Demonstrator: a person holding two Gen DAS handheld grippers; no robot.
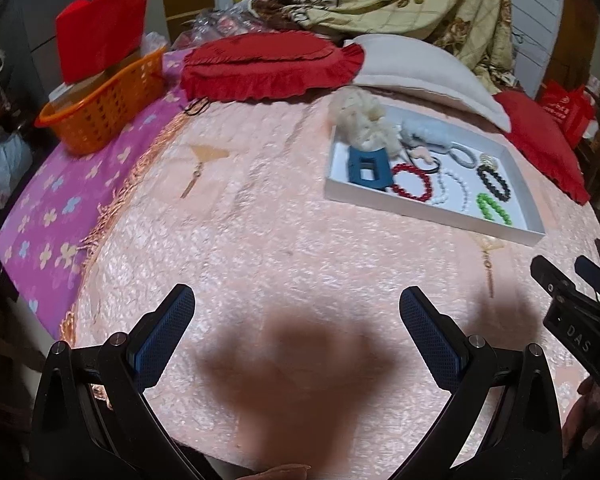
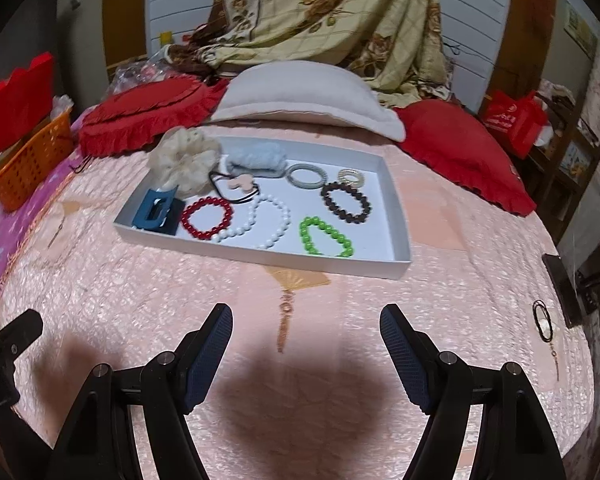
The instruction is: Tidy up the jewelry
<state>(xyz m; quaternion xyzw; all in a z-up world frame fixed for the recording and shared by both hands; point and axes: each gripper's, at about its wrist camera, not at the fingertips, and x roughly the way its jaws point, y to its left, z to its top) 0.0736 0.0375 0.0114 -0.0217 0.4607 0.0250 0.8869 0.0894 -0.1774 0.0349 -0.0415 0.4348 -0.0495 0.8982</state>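
Note:
A white tray (image 2: 204, 245) (image 1: 420, 210) lies on the pink bedspread. In it are a red bead bracelet (image 2: 207, 217), a white bead necklace (image 2: 260, 220), a green bead bracelet (image 2: 326, 237), a dark bead bracelet (image 2: 346, 202), a grey ring bangle (image 2: 305, 176), a pale bangle (image 2: 351, 177), a blue hair claw (image 2: 156, 210), a cream scrunchie (image 2: 182, 160) and a light blue scrunchie (image 2: 256, 162). My left gripper (image 1: 296, 304) is open and empty, left of and nearer than the tray. My right gripper (image 2: 306, 318) is open and empty, in front of the tray.
An orange basket (image 1: 100, 108) with red paper stands at the far left. Red cushions (image 1: 268, 64) (image 2: 460, 152) and a white pillow (image 2: 308, 96) lie behind the tray. A black hair tie (image 2: 542, 320) lies on the bed at the right edge.

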